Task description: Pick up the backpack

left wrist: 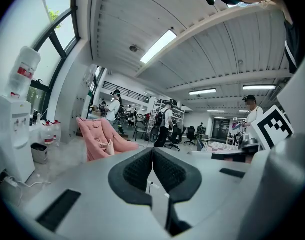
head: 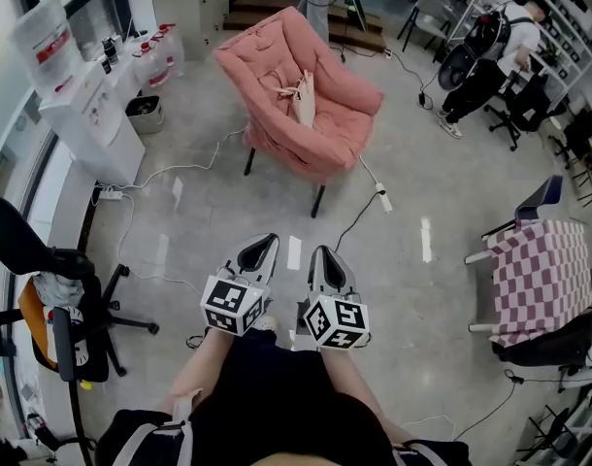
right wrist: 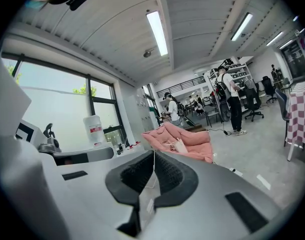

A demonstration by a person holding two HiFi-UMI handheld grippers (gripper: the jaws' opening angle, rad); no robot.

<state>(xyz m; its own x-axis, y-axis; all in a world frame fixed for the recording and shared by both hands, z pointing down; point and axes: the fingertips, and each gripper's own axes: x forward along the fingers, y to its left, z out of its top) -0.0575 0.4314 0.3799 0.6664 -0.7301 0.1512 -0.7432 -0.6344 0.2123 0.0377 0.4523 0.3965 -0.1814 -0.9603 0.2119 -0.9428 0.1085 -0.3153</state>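
A small pale pink backpack with a drawstring rests on the seat of a pink padded armchair across the floor from me. It also shows as the backpack left of the jaws in the left gripper view, and as the backpack just right of the jaws in the right gripper view. My left gripper and right gripper are side by side in front of my body, pointing toward the chair and well short of it. Both are shut with nothing between the pads, as the left gripper and right gripper show up close.
A water dispenser and white counter stand at the left. An office chair is near left, a checkered-cloth table at right. Cables and a power strip lie on the floor by the armchair. A person stands far right.
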